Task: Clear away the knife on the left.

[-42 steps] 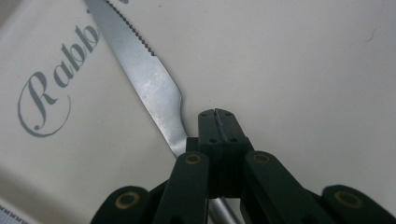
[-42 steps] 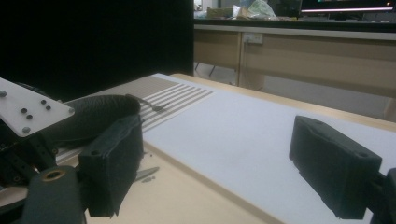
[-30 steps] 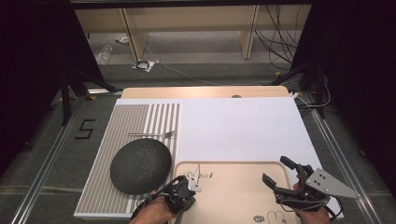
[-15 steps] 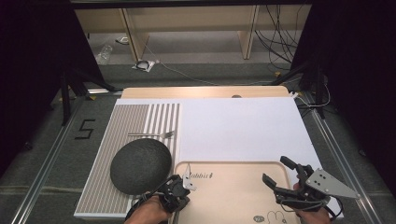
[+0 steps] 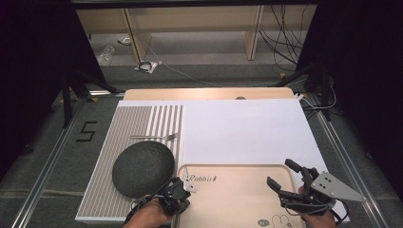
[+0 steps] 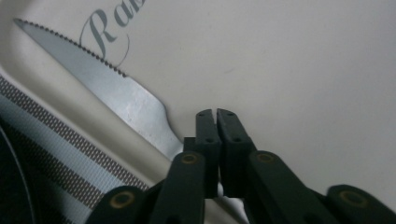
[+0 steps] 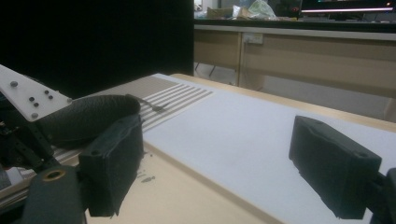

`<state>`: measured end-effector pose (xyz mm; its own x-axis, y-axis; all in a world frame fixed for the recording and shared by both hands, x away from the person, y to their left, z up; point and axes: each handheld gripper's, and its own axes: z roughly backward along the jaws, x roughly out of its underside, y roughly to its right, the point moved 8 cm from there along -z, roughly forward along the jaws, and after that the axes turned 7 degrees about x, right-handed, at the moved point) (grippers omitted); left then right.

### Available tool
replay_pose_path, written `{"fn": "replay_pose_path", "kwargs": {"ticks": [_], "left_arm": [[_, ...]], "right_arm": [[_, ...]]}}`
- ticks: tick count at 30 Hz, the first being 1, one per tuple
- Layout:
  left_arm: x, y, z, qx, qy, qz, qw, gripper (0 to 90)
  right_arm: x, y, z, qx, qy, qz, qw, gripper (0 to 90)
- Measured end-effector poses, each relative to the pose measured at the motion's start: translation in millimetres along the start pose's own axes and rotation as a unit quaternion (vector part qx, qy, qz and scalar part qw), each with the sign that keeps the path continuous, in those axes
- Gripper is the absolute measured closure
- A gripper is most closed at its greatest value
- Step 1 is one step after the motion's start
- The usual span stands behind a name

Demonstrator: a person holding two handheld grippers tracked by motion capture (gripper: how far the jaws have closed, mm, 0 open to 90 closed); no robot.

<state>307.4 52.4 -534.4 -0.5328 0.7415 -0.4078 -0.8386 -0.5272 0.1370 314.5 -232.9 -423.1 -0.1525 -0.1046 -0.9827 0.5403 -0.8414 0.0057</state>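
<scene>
Knife with serrated edge, lying across near-left corner of beige tray, blade aslant over the rim beside striped placemat. Left gripper right next to it at that corner, jaws drawn together with a hairline gap at the tips and nothing visible between them; blade passes behind one jaw, so contact lower down cannot be told. Right gripper over near-right part of tray, jaws spread wide, empty. Dark domed dish on placemat just left of tray; fork farther back on placemat. Handling judgement: thin, stiff, light metal, smooth and likely slippery under the pads; flat lie leaves little to get under. Best taken across the handle or the broad blade root near the rim, where the raised edge lifts it off the surface, pads on the flat faces, not on the toothed edge. Risk: twisting or sliding out if gripped near the tip.
</scene>
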Motion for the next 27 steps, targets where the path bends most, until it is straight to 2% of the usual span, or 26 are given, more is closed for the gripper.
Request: {"fn": "replay_pose_path", "kwargs": {"ticks": [1, 3, 7, 10, 13, 19, 22, 27], "left_arm": [[-2.2, 1.2, 0.8, 0.007, 0.005, -0.002, 1.0000, 83.3], [-5.2, 2.7, 2.4, 0.009, 0.019, -0.002, 0.9998, 79.2], [-10.7, 3.0, 6.3, 0.017, 0.039, 0.000, 0.9991, 62.9], [-13.2, 1.1, 10.2, 0.014, 0.046, 0.002, 0.9988, 50.0], [-16.0, -3.7, 15.2, 0.005, 0.061, 0.012, 0.9980, 41.8], [-20.5, -15.1, 32.2, -0.002, 0.095, 0.021, 0.9953, 32.0], [-23.1, -21.3, 42.2, -0.007, 0.113, 0.022, 0.9933, 30.9], [-24.6, -30.3, 52.8, -0.018, 0.131, 0.028, 0.9909, 29.1]], "right_arm": [[0.1, 0.0, -0.4, 0.000, 0.000, 0.001, 1.0000, 18.7], [-0.1, -0.2, -0.3, 0.000, 0.001, 0.001, 1.0000, 18.7], [0.1, 0.4, -0.5, 0.001, 0.000, -0.001, 1.0000, 18.7], [-0.2, -0.2, -0.1, 0.000, 0.001, 0.001, 1.0000, 18.7], [0.2, 0.5, -0.1, 0.001, 0.000, 0.000, 1.0000, 18.7], [0.3, 0.3, -0.5, -0.001, 0.001, 0.000, 1.0000, 18.7], [0.5, 0.6, -0.4, -0.001, 0.000, -0.002, 1.0000, 18.7], [0.7, 0.8, -0.6, -0.001, -0.001, -0.001, 1.0000, 18.7]]}}
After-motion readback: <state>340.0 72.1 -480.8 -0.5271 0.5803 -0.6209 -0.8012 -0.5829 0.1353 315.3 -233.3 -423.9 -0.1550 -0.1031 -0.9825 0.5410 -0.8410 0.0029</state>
